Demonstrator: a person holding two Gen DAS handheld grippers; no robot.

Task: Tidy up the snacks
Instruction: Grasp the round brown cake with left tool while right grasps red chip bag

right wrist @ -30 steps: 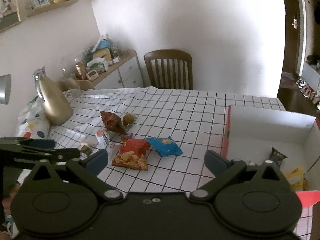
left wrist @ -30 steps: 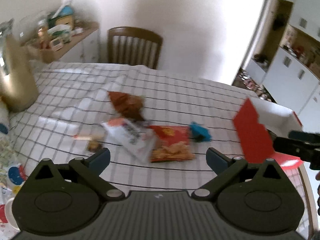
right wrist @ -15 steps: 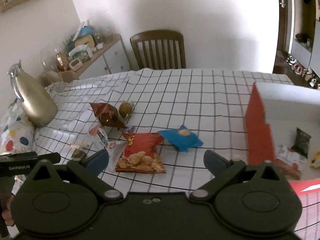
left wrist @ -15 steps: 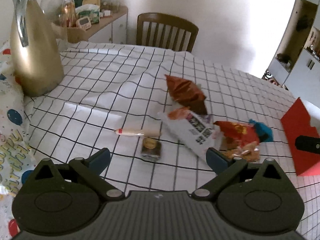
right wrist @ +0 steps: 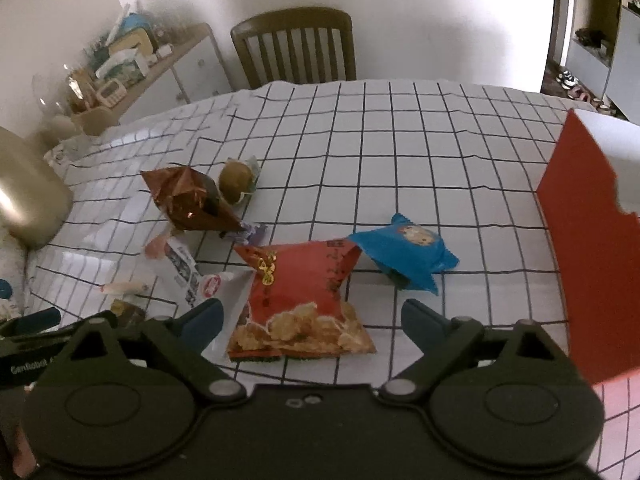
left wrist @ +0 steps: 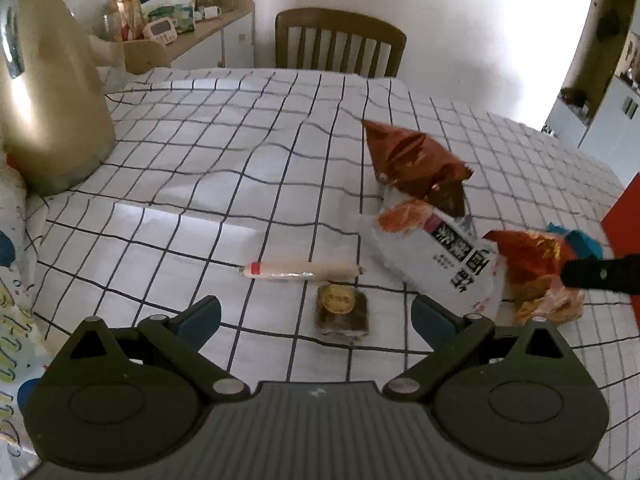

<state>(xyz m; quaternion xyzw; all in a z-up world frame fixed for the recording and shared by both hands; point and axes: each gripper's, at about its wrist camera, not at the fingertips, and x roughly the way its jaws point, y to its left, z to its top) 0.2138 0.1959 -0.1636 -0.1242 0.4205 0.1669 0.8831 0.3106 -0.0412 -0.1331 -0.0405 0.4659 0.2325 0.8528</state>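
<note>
Checked tablecloth (right wrist: 400, 152) under everything. Red box (right wrist: 584, 264) at the right edge, past the right gripper (right wrist: 311, 320). Golden jug (left wrist: 48, 88) far left, well apart from the snacks.

Red chip bag (right wrist: 304, 300) flat on the cloth, directly between and just ahead of the right gripper's spread, empty fingers (right wrist: 204, 320). Blue packet (right wrist: 404, 252) just beyond it to the right, touching its corner. White packet (left wrist: 436, 256) left of the chip bag, partly tucked under it. Brown foil bag (left wrist: 416, 164) farther back, resting on the white packet's far end, with a round brown snack (right wrist: 236, 180) just beside it.

Left gripper (left wrist: 316, 316) also wide apart, holding nothing. Small dark wrapped cake (left wrist: 342, 312) lying between its fingertips (left wrist: 200, 316), slightly right of centre. Sausage stick (left wrist: 300, 270) lying crosswise just beyond the cake, near but not touching the white packet.
</note>
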